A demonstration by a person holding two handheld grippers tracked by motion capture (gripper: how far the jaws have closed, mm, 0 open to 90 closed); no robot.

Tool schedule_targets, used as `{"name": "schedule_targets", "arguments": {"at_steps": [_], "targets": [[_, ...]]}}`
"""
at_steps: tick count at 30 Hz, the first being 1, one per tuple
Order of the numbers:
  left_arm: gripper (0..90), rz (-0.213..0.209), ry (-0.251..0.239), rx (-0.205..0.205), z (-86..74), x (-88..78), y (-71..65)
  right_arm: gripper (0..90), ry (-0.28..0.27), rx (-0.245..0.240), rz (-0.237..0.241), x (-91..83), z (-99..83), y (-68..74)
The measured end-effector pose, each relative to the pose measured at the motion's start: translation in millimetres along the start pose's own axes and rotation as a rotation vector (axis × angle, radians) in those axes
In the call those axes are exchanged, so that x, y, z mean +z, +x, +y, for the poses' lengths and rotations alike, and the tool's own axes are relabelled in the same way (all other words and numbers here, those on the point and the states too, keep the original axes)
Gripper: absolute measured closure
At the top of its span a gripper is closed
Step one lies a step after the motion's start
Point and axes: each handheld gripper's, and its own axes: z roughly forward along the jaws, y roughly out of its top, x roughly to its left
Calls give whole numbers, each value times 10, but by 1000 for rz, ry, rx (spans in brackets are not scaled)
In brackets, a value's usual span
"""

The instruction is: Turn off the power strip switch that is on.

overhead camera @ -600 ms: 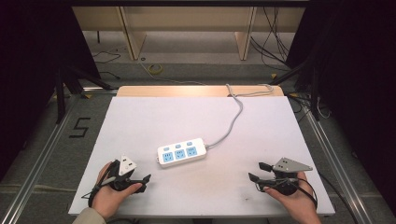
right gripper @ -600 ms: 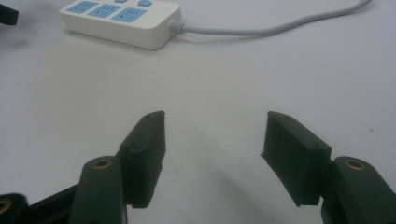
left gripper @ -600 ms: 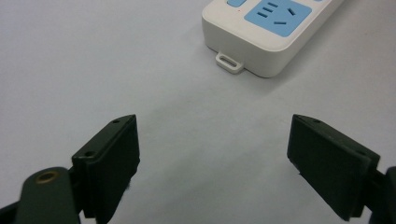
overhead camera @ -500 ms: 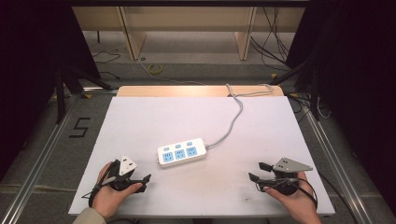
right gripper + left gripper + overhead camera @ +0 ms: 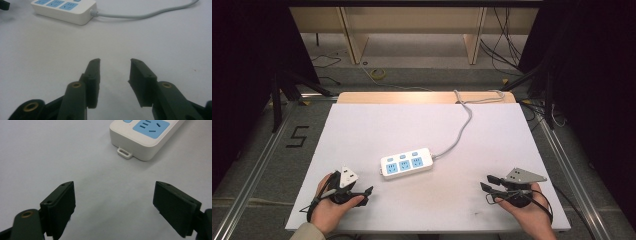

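Power strip (image 5: 406, 162) lies flat mid-table (image 5: 362, 125), grey cord (image 5: 460, 131) trailing toward the far edge. My left gripper (image 5: 113, 202), jaws wide and empty, faces its near end. My right gripper (image 5: 115, 75), partly open and empty, sits well apart.

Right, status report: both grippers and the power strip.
Left gripper open, empty, low near table edge. Right gripper open, empty, likewise. White plastic power strip with blue sockets flat mid-table, untouched, grey cable trailing back. White tabletop between is bare.
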Motion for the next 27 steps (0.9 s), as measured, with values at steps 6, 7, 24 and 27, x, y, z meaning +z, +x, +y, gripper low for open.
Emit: {"name": "schedule_targets", "arguments": {"at_steps": [6, 7, 24, 27], "targets": [[180, 0, -2, 0, 2, -2, -1, 648, -3, -4, 2, 8, 14, 8], [180, 0, -2, 0, 2, -2, -1, 647, -4, -2, 3, 11, 13, 7], [281, 9, -17, 6, 30, -25, 1, 585, -1, 3, 3, 33, 5, 1], [337, 17, -21, 3, 42, -39, 11, 578, -1, 3, 2, 34, 4, 0]]}}
